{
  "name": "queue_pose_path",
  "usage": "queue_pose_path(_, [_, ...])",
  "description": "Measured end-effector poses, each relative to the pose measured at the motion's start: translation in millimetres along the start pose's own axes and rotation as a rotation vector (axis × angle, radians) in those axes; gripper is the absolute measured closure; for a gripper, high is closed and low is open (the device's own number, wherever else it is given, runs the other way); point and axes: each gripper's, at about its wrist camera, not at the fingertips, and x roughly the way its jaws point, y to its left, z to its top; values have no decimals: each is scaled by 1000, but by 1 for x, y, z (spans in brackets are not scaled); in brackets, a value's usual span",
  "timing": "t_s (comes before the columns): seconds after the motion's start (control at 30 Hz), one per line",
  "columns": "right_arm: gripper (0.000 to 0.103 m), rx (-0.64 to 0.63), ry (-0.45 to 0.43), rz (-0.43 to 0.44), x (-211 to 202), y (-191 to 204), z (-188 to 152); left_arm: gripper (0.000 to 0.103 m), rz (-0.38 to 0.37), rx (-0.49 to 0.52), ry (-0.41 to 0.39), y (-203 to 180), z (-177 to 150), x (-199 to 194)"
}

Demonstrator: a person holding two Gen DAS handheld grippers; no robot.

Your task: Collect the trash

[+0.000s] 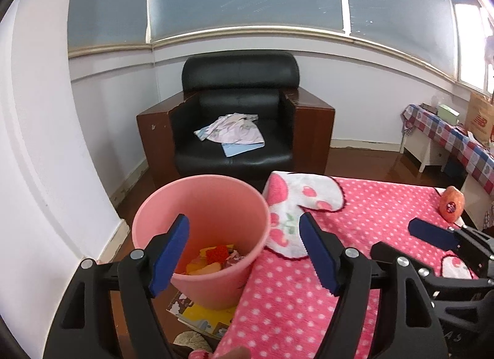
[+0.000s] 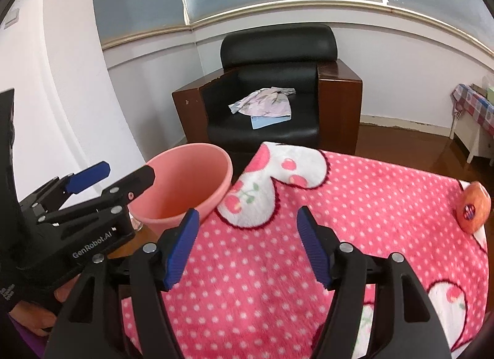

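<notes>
A pink bin (image 1: 216, 201) stands on the floor at the left edge of the table, with yellow, red and orange scraps (image 1: 216, 258) in its bottom. My left gripper (image 1: 244, 220) hangs open over the bin's rim with nothing between its fingers. In the right wrist view the left gripper (image 2: 129, 170) sits left of the bin (image 2: 185, 186). My right gripper (image 2: 248, 213) stands open and empty above the pink dotted blanket (image 2: 370, 204). One of its blue pads (image 1: 429, 232) shows at the right. An orange-pink rounded thing with a sticker (image 2: 474, 210) lies at the blanket's far right edge (image 1: 452, 204).
Behind the table stands a black armchair (image 1: 237, 81) with a crumpled cloth (image 1: 231, 130) and a blue sheet on its seat. A side table with a checked cloth (image 1: 447, 133) is at the far right. Printed sheets (image 1: 200, 315) lie on the floor under the bin. The white wall is close on the left.
</notes>
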Motion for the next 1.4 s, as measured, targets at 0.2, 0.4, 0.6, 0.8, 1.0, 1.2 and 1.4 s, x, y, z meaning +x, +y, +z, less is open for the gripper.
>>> queue_pose_path(0.2, [37, 31, -6, -8, -13, -9, -12, 31, -18, 22, -3, -17, -4, -10])
queue_pose_path(0.4, [37, 50, -17, -24, -23, -16, -20, 31, -26, 39, -6, -28, -8, -17])
queue_pose_path(0.6, [37, 58, -26, -43, -33, -21, -27, 31, -39, 49, -15, -35, -11, -23])
queue_pose_path(0.8, [37, 60, -35, -55, -42, -23, -30, 31, -51, 55, -20, -41, -13, -30])
queue_pose_path(1.0, [37, 59, -42, -66, -50, -22, -34, 31, -64, 53, -28, -42, -16, -36])
queue_pose_path(1.2, [37, 60, -42, -70, -54, -21, -37, 31, -71, 54, -28, -41, -18, -40])
queue_pose_path(1.4, [37, 58, -40, -71, -56, -20, -39, 31, -73, 51, -27, -40, -19, -42])
